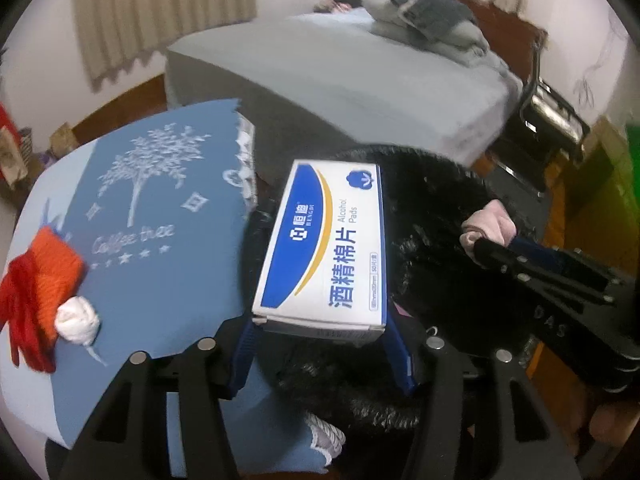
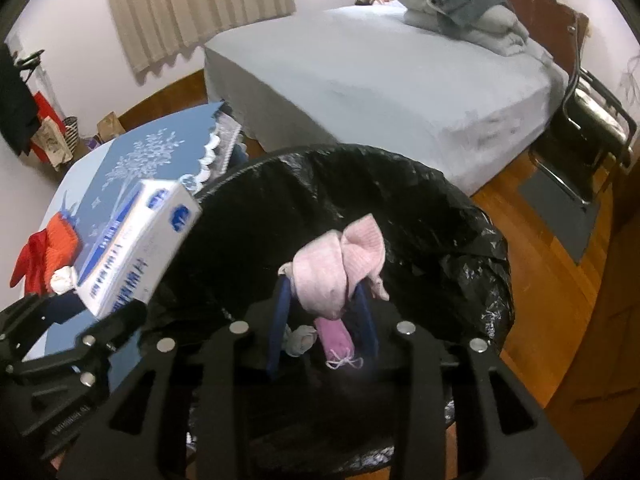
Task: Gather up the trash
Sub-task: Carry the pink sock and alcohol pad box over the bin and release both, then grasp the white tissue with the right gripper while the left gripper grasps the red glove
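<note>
The left hand-held gripper [image 1: 320, 316] points steeply down over the edge of the bench [image 1: 168, 280] and the black bin bag [image 1: 440, 248]. Its two blue fingers are clamped on the short end of a white and blue box of alcohol pads [image 1: 324, 244], which hangs above the bag's rim. The box is flat side up, with its blue and yellow label and its printed text clear to read.

The right hand-held gripper [image 2: 324, 308] also tilts down, directly above the open mouth of the bin bag. A pale pink sock [image 2: 340, 268] sits between its blue fingers, folded and bunched; whether the pads press on it, I cannot tell.

Below the sock, inside the bag, lie a purple item [image 2: 338, 338] and a small grey lump [image 2: 300, 340], both partly hidden by the fingers. On the bench stay an orange and red knitted piece [image 1: 36, 288] and a white crumpled ball [image 1: 78, 320].
</note>
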`<state>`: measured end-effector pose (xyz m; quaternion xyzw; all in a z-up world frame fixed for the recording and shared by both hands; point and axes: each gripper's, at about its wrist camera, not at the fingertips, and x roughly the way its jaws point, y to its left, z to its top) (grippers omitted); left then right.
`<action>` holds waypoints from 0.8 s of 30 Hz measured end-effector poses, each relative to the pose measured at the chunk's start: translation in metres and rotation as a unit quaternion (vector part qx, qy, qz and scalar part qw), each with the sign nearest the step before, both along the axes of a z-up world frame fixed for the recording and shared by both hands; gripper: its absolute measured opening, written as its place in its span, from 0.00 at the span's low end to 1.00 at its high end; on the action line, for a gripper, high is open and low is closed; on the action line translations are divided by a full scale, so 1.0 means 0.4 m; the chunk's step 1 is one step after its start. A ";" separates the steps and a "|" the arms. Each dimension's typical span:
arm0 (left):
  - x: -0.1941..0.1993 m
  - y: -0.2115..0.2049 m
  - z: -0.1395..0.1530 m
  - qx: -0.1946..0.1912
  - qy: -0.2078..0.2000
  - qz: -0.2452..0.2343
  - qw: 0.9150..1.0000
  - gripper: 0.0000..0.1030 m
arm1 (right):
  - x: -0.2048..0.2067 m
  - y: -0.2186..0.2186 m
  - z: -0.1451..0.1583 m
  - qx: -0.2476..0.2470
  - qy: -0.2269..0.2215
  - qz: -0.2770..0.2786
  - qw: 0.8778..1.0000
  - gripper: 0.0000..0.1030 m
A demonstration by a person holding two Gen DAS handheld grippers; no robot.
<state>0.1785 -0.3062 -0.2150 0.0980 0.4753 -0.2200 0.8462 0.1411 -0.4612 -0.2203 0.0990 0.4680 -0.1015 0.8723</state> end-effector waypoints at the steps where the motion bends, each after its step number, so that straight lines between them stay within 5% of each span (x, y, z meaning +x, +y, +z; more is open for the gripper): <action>1: 0.000 -0.012 -0.015 0.010 0.000 -0.010 1.000 0.55 | -0.001 -0.007 -0.008 0.002 0.003 -0.003 1.000 0.36; 13: -0.009 0.101 -0.031 0.036 -0.002 0.013 0.999 0.60 | -0.077 -0.013 -0.014 0.032 0.001 -0.035 0.999 0.38; 24: -0.010 0.425 0.035 0.047 -0.038 0.099 0.993 0.61 | -0.068 0.263 0.024 0.039 -0.008 0.063 0.997 0.38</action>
